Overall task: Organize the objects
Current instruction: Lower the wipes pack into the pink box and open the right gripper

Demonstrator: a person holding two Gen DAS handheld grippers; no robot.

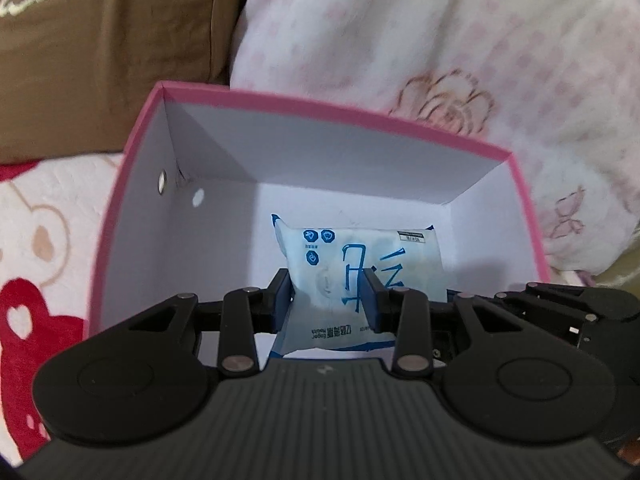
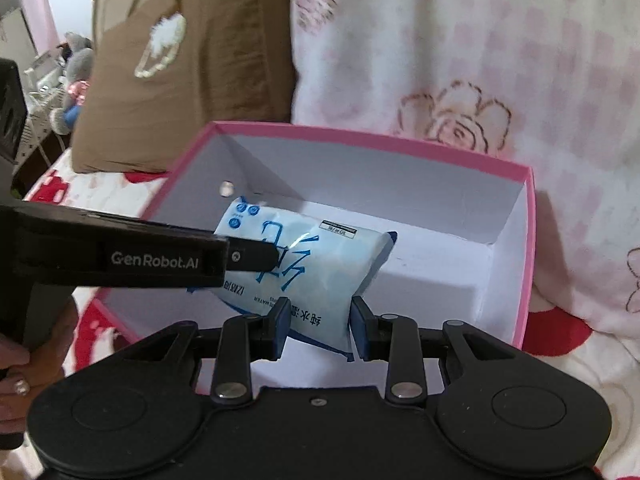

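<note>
A light blue wet-wipes pack point(image 1: 360, 248) with blue lettering hangs inside an open pink box point(image 1: 320, 100) with white inner walls. My left gripper point(image 1: 327, 284) is shut on the pack's near part, with a dark pad pressed on each side. In the right wrist view the same pack point(image 2: 312, 264) is tilted above the floor of the box point(image 2: 360, 140). My right gripper point(image 2: 320, 308) is shut on its lower end. The left gripper point(image 2: 264, 258) reaches in from the left onto the pack's upper side.
The box sits on a red and white blanket point(image 1: 36, 264). A brown pillow point(image 1: 108, 48) and a bunched pink floral quilt point(image 1: 460, 60) lie just behind it. A person's hand point(image 2: 16, 376) holds the left gripper's handle. Plush toys point(image 2: 76, 80) stand far left.
</note>
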